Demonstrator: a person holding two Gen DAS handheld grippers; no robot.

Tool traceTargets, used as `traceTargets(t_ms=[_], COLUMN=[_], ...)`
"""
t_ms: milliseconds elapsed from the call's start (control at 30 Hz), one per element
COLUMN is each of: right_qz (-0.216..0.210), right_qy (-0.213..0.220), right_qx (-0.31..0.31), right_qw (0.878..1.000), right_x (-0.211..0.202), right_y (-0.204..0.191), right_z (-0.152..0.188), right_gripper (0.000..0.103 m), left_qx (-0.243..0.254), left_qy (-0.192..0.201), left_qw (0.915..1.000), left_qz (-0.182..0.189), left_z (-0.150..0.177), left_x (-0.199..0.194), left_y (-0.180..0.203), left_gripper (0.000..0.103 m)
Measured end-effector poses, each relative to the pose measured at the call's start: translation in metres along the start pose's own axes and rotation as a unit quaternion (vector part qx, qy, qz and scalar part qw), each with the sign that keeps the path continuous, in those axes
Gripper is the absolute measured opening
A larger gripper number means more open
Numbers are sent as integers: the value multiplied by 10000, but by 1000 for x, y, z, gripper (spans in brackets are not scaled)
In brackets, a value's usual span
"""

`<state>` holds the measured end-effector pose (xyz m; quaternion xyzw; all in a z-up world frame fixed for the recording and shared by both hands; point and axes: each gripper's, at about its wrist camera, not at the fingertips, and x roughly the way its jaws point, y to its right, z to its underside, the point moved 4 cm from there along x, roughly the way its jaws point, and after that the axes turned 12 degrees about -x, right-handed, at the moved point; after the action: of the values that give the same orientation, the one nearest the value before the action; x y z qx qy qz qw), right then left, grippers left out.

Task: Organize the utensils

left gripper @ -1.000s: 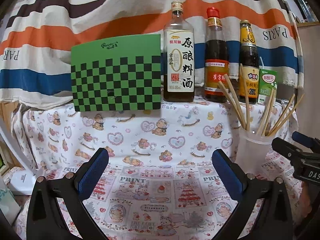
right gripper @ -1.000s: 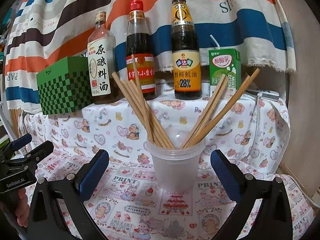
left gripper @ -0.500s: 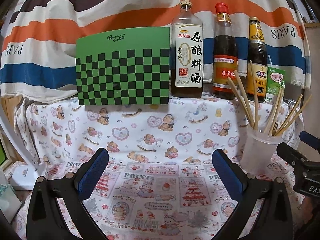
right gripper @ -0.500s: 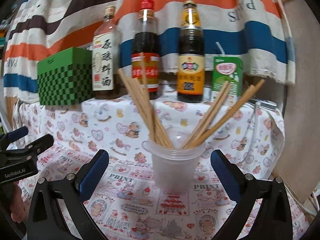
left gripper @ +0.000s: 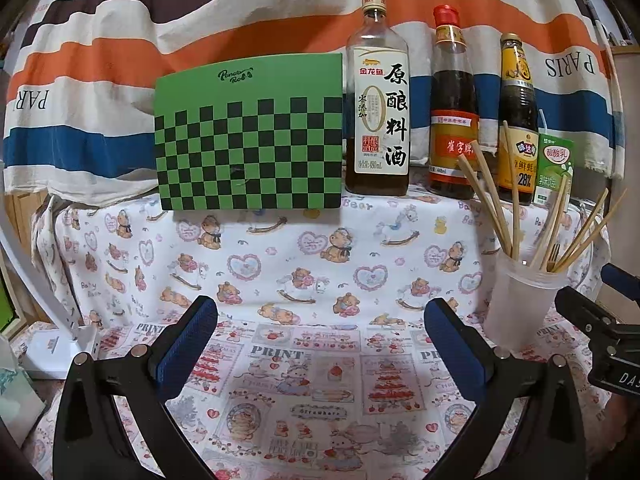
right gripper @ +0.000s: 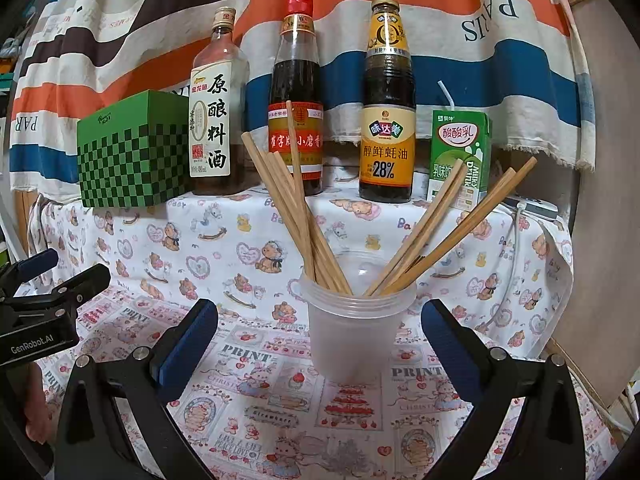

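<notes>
A translucent plastic cup (right gripper: 354, 334) stands on the printed cloth and holds several wooden chopsticks (right gripper: 298, 216) that fan out left and right. My right gripper (right gripper: 319, 330) is open, its blue-padded fingers on either side of the cup and a little nearer than it. In the left wrist view the same cup (left gripper: 520, 304) with its chopsticks (left gripper: 490, 208) stands at the right. My left gripper (left gripper: 320, 330) is open over bare cloth, with nothing between its fingers. Each gripper shows at the edge of the other's view.
On a raised shelf behind stand a green checkered box (left gripper: 250, 136), a cooking wine bottle (left gripper: 378, 112), a red-capped dark bottle (right gripper: 296, 104), an oyster sauce bottle (right gripper: 388, 112) and a green drink carton (right gripper: 460, 160). A striped cloth hangs behind. A white cable (right gripper: 514, 248) runs at right.
Both views have shifted slightly, with the shelf and bottles sitting lower in the left wrist frame. Both grippers stay open, and the cup and chopsticks have not moved.
</notes>
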<state>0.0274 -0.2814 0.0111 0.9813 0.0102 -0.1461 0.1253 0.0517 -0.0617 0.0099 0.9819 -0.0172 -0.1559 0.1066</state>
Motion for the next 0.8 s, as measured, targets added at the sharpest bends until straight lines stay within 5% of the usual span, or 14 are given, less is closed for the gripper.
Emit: traceTargets(t_ms=[800], right_qz=[3], right_qy=[-13], right_qx=[15], right_qw=[10000], right_x=[2], right_y=[0], right_z=[1], right_gripper=[103], left_qx=[13], left_qy=[-6], left_qw=[10000], left_qz=[-27], left_z=[0], left_x=[1], left_y=[-1], left_gripper=[102])
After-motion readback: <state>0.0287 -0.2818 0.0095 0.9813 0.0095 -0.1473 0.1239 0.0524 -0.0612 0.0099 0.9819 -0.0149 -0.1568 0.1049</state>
